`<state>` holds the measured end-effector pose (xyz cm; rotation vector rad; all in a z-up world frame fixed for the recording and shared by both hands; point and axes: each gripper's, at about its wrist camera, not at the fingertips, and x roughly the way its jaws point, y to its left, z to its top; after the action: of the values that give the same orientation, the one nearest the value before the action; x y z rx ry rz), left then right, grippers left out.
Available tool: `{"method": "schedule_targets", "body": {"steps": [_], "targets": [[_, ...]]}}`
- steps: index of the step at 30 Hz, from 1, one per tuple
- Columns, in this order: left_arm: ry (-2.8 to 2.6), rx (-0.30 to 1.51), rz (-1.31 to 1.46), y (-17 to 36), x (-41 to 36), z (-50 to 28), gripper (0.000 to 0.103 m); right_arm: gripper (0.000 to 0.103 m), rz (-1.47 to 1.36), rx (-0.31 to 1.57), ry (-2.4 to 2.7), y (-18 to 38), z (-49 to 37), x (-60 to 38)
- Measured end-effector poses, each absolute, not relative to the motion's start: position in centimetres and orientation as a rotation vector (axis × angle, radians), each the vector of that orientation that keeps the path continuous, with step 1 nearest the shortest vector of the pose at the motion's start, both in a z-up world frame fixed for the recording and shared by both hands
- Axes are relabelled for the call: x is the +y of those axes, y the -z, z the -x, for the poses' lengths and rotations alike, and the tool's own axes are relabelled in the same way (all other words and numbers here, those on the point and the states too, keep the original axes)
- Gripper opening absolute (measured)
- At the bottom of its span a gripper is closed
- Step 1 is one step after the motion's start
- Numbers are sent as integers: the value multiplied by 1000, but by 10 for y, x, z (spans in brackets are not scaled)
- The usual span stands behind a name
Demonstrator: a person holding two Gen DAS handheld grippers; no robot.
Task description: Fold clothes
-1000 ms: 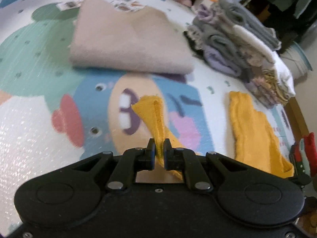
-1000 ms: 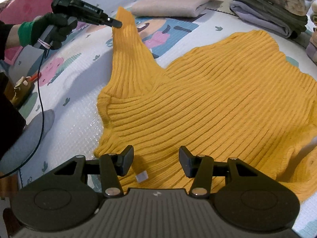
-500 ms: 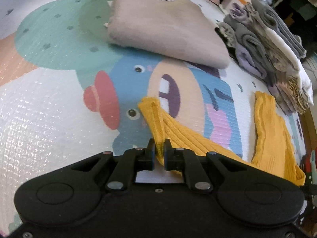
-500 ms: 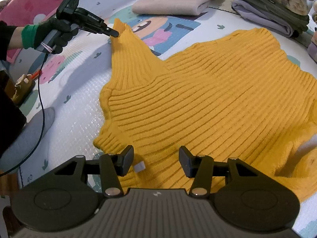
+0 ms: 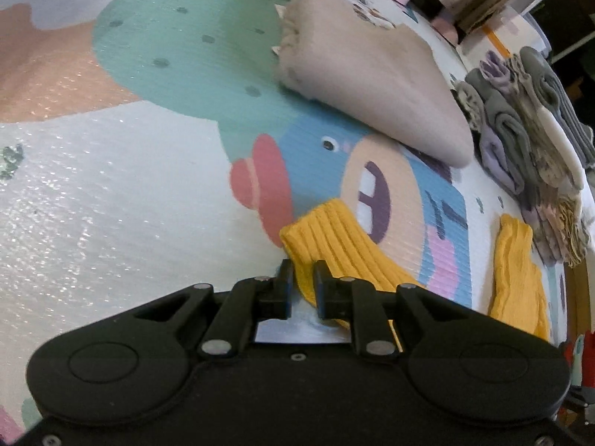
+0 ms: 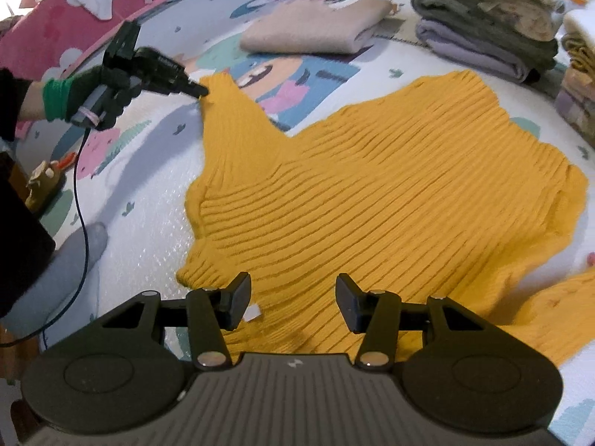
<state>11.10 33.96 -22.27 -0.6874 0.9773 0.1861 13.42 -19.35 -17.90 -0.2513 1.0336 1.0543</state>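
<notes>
- Against the earlier frames, the left gripper (image 5: 301,278) has come lower over the play mat (image 5: 111,204): the sleeve cuff (image 5: 327,234) it pinches now lies flat on the mat near the cartoon face, where it hung upright a second ago.
- Seen from the right wrist, the left hand (image 6: 96,96) in its dark glove has carried that gripper (image 6: 200,92) down and toward the mat's left side, drawing the sleeve out straight.
- The left fingers are clamped together on the cuff's edge, yellow knit showing between them.
- One yellow ribbed sweater (image 6: 390,193) lies spread across the middle of the mat; its second sleeve (image 5: 517,271) lies folded toward the right edge.
- The right gripper (image 6: 293,297) hovers over the sweater's near hem, jaws wide apart, nothing between them; it sits as it did before.
- One folded beige garment (image 6: 316,29) lies at the far side.
- One stack of folded clothes (image 6: 491,26) fills the far right corner.
- Bare mat stretches left of the sleeve to the left edge.
</notes>
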Motion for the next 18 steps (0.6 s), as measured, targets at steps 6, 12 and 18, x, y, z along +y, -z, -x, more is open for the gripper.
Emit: {"method": "schedule_targets", "body": {"steps": [6,12,18], "targets": [[-266,962,705,221,356,-104,15,52,158,1002,-996,157,-154,-217],[-346,935,632,204,364,-99,16,52,-47,974,-797,147,-192,-282],[-308,904,521,184,348,-105,16,52,-247,1001,-497,169,-218,-352]]}}
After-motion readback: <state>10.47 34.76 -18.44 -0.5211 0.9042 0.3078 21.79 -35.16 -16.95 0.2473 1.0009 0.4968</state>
